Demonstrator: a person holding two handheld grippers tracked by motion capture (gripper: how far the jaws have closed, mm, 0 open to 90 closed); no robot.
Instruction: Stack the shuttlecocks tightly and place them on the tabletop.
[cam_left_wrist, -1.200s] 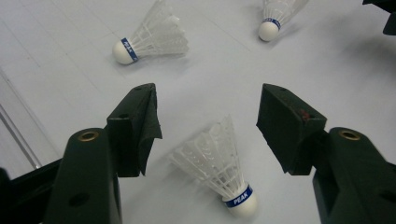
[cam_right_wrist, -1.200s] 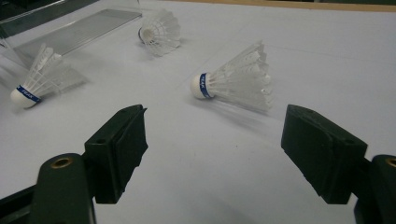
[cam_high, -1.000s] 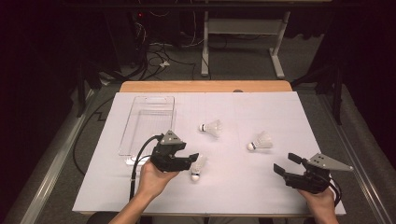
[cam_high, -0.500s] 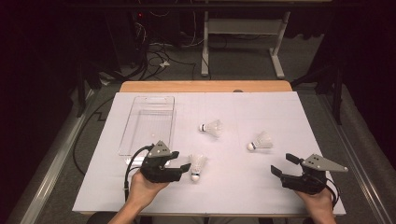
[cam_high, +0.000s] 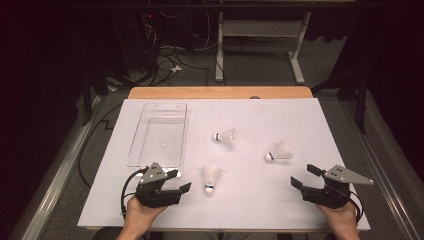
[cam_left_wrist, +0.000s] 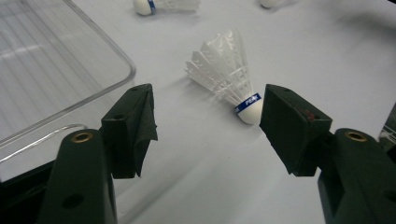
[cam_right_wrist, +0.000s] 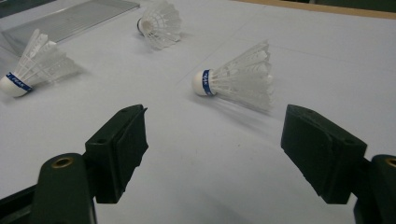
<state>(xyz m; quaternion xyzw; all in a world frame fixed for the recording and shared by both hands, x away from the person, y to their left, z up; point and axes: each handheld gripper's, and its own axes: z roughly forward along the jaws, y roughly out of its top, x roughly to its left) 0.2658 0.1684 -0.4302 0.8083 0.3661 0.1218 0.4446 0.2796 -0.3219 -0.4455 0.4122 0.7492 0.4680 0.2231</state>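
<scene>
Three white shuttlecocks lie on the white table cover (cam_high: 300, 125). The nearest shuttlecock (cam_high: 211, 178) (cam_left_wrist: 226, 74) lies with its cork toward me, just right of my left gripper (cam_high: 179, 181) (cam_left_wrist: 208, 119), which is open and holds nothing. A second shuttlecock (cam_high: 227, 136) (cam_left_wrist: 163, 5) (cam_right_wrist: 161, 23) rests mid-table. The third shuttlecock (cam_high: 279, 151) (cam_right_wrist: 238, 81) lies ahead of my right gripper (cam_high: 305, 176) (cam_right_wrist: 215, 126), also open and holding nothing. A clear plastic tray (cam_high: 136, 137) (cam_left_wrist: 126, 70) (cam_right_wrist: 79, 18) with nothing in it stands at the left, just beyond the left gripper.
Both hands are near the table's front edge (cam_high: 225, 227). A bare wooden strip (cam_high: 220, 92) runs along the table's far edge. Beyond it the floor holds cables (cam_high: 165, 65) and a metal stand (cam_high: 260, 35).
My left gripper has drawn back toward the front edge and to the left, away from the nearest shuttlecock. The right gripper has shifted slightly left. The shuttlecocks have stayed put.
</scene>
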